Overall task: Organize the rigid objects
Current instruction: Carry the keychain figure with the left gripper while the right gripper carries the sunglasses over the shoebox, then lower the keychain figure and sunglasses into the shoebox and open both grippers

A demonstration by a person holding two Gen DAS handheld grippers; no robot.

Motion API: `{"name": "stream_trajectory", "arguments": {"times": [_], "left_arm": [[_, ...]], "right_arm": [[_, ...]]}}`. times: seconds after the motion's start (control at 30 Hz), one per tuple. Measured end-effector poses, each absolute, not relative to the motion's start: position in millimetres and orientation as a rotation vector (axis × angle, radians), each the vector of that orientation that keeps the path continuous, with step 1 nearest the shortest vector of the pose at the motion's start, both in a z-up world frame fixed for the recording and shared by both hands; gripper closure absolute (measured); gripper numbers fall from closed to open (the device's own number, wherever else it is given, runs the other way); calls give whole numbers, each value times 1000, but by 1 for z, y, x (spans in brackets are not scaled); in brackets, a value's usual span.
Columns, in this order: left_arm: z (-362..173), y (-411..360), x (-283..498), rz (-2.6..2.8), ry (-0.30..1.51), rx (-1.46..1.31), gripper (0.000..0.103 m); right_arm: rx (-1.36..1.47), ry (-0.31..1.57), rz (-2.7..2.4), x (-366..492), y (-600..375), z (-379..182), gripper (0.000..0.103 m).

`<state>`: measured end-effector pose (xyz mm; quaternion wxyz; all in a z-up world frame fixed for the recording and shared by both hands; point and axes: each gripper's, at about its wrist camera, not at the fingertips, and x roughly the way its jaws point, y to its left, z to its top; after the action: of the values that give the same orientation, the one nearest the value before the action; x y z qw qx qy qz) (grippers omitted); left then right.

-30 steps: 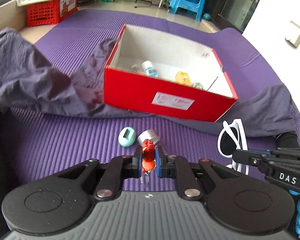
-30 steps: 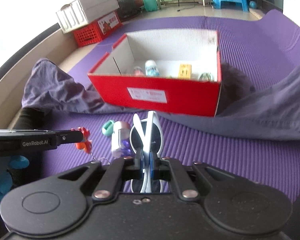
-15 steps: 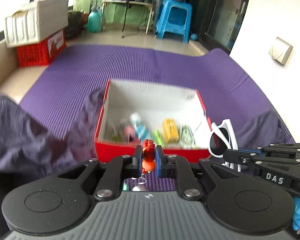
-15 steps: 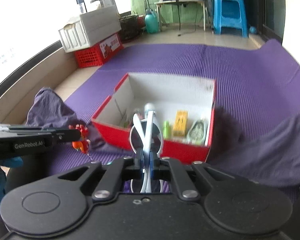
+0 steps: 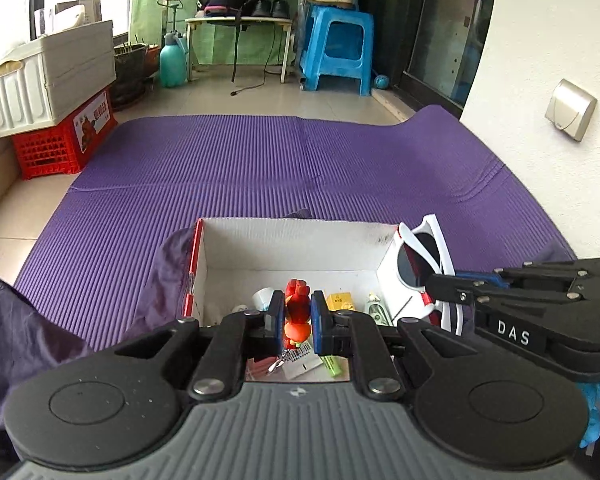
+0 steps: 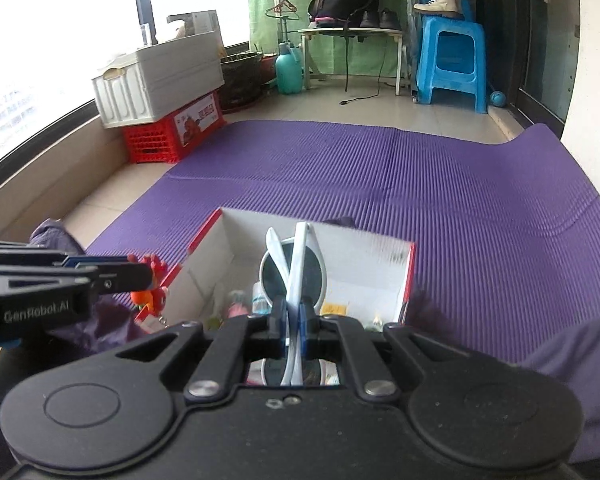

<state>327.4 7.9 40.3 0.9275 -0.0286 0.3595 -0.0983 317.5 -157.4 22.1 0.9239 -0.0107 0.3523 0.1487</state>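
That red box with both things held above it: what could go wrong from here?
The left hand-held gripper pinches a red toy with a small chain dangling below; on release, the chain might snag on a finger. The white sunglasses in the right hand-held gripper hang near the red box's far corner and could catch its wall. Both grippers sit close together and might bump.

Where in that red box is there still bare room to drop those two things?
The box floor is bare along its far wall. The near part is crowded: yellow packet, white cup, green marker. Outside, the purple mat beyond lies open.
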Motion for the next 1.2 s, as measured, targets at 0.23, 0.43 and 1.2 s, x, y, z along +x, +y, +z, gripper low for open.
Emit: {"name": "stream_trajectory", "arguments": {"times": [0.23, 0.43, 1.2], "left_arm": [[28, 7, 358, -191, 764, -52, 90], [12, 2, 383, -185, 790, -47, 90], [-72, -17, 443, -177, 937, -29, 90]], "right_arm": [[-12, 743, 290, 349, -159, 9, 98], [-5, 778, 273, 370, -160, -11, 98], [13, 942, 262, 414, -148, -102, 98]]}}
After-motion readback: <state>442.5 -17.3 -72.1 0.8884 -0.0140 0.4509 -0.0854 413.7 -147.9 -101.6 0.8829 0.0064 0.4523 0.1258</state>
